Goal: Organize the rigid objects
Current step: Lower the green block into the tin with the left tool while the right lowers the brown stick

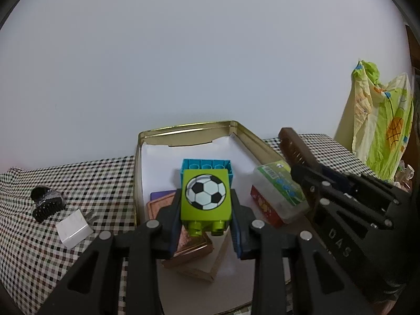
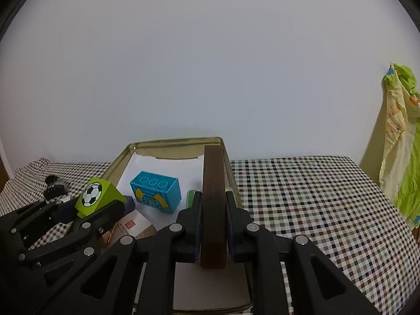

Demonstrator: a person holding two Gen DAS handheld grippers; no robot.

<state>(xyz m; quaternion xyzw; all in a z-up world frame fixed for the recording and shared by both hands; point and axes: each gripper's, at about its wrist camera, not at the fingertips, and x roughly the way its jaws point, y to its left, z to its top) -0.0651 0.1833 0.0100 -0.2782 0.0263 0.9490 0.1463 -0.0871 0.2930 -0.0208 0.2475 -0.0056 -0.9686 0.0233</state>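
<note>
While both claws hang over the open tin, each is closed on its own item, which suggests two deposits are being made at once. The left claw grips the green football block by its two side faces, printed face up and studs toward the camera; that hold keeps the block's underside free, so it could, in my judgement, be set down flat. It hangs above the tin's interior, over a copper-coloured box and just in front of the blue block already lying on the tin's white lining.

The right claw is clamped on a dark brown comb, held on edge with its length running toward the tin's far wall, along the right-hand wall. The narrow edge-on grip appears chosen so the comb can slot beside the wall without disturbing the white case with green label.

Outstanding items: a black hair clip and a small white box remain on the checked cloth, left of the tin. A printed bag stands at the counter's far right corner; relevance undetermined.
</note>
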